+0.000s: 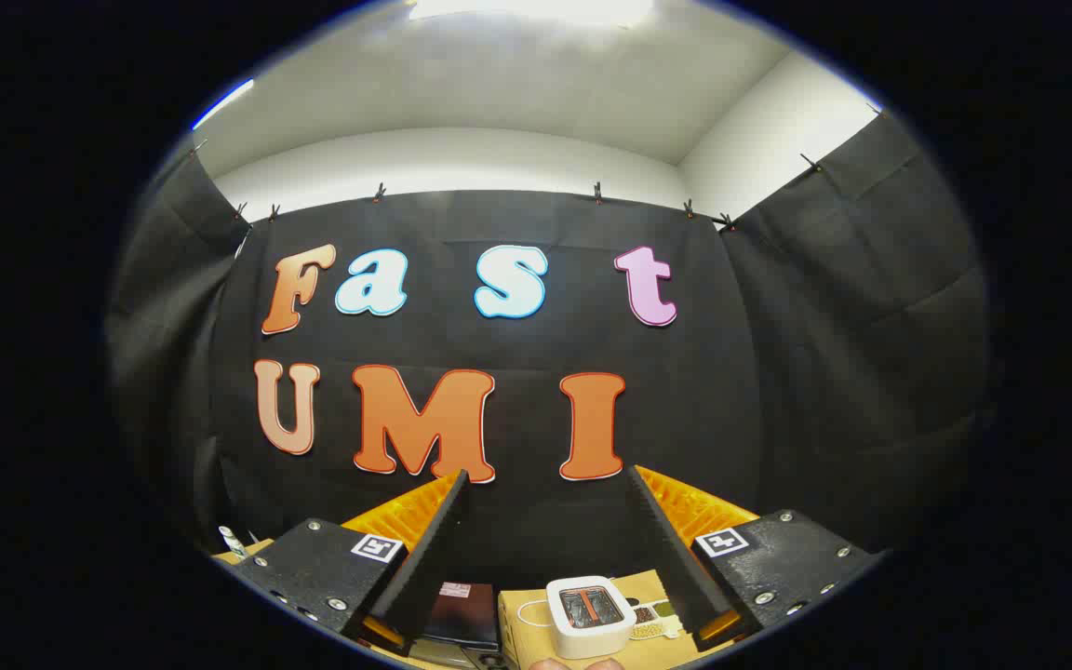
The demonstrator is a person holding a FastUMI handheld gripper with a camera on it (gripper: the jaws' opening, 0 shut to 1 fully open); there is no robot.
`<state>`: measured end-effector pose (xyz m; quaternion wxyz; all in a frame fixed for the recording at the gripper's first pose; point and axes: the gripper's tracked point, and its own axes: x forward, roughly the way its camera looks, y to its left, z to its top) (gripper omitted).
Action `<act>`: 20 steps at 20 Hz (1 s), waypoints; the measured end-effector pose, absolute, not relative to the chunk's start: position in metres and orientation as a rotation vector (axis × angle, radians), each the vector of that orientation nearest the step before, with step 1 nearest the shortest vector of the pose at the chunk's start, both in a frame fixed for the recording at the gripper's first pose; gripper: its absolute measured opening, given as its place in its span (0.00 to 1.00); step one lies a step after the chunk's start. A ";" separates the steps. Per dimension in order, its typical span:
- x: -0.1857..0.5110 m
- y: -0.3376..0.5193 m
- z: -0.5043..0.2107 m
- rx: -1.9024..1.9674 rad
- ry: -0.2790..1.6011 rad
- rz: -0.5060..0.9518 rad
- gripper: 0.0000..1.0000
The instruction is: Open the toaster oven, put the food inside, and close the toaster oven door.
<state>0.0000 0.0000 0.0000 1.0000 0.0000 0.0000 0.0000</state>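
The gripper is tilted upward and faces the black cloth wall of the booth. Its two fingers stand wide apart with nothing held between them. From the midpoint between the fingertips, one finger runs down toward 7 o'clock and the other toward 5 o'clock, each ending in a dark mount with a small square marker. At 6 o'clock from that midpoint, low in the gap between the fingers and touching neither, a small white case with rounded corners and a dark window in its top rests on a tan surface. Just beside the case at its 3 o'clock lies a small printed card, close to the inner side of the right finger. At the case's 9 o'clock, near the left finger, is a dark box with a pale label. It may be the toaster oven, but too little of it shows to be sure, and I cannot pick out the food. Two fingertips of a person peek in at the case's 6 o'clock. At 12 o'clock, above the cloth, are a white wall and a ceiling.
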 end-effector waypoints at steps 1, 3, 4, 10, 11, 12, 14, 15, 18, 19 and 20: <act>0.000 0.004 0.005 0.010 -0.004 0.007 0.98; -0.002 0.010 0.011 0.030 -0.009 0.024 0.98; -0.003 0.012 0.013 0.036 -0.009 0.029 0.98; -0.009 0.019 0.024 0.012 -0.002 0.070 0.98; -0.009 0.020 0.023 0.011 0.004 0.074 0.98; -0.010 0.021 0.022 0.009 0.010 0.079 0.98; -0.012 0.026 0.020 0.007 0.019 0.093 0.98; -0.013 0.028 0.019 0.005 0.022 0.097 0.98; -0.012 0.042 0.007 0.006 0.046 0.118 0.98; -0.013 0.049 0.001 0.010 0.061 0.129 0.98; -0.014 0.056 -0.006 0.014 0.078 0.141 0.98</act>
